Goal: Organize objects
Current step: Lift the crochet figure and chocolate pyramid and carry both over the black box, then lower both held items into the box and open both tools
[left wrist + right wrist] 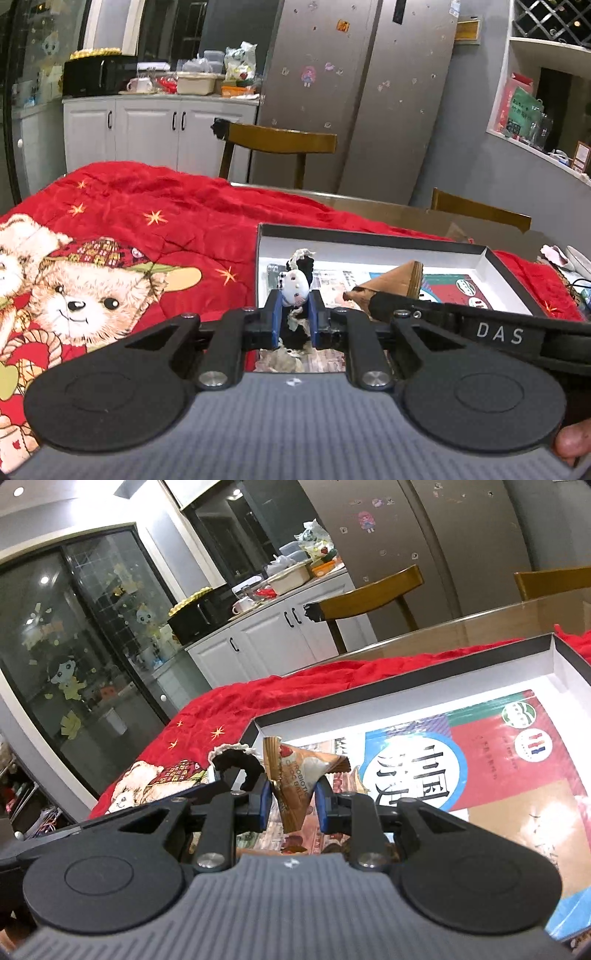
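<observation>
The left gripper (295, 317) is nearly closed, its blue pads pinching a small black-and-white packet (297, 291) with a ragged top edge; its print is too small to read. The right gripper (293, 797) is narrowly set, clamping a brown snack wrapper (295, 775) that reads "PROBIOTIC CHOC BALL". Both are held over the near end of a shallow open box (373, 242) on a red teddy-bear blanket (147, 221). The box floor carries large Chinese characters. The right gripper's arm reads "DAS".

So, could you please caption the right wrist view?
Right gripper holds a snack packet over the open box.
</observation>
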A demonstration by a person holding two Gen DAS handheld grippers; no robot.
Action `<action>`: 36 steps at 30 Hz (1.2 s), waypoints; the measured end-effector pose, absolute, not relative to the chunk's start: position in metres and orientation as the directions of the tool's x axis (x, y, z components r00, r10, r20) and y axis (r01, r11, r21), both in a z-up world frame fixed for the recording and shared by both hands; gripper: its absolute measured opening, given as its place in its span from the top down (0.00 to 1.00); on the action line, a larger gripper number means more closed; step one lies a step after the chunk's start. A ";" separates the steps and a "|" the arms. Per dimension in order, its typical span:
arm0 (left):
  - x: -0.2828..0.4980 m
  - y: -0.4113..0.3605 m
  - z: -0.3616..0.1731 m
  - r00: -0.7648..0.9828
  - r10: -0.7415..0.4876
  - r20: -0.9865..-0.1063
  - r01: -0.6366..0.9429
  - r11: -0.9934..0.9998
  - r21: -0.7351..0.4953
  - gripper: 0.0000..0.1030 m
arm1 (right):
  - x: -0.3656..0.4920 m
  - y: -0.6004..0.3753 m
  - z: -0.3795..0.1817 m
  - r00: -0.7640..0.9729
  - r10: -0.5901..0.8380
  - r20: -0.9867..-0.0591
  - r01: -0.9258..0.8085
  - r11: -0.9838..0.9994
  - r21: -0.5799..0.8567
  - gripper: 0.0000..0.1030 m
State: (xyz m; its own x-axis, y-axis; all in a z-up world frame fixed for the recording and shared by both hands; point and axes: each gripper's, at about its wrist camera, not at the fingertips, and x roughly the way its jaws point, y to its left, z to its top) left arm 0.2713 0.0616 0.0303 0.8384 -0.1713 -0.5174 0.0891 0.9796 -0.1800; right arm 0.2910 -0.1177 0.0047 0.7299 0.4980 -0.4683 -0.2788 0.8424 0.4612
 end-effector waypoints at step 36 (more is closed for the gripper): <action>0.270 0.057 0.023 0.841 -0.143 -0.522 0.077 0.986 -0.146 0.82 | 0.300 -0.113 -0.009 0.693 0.508 -0.512 -0.256 0.837 0.484 0.72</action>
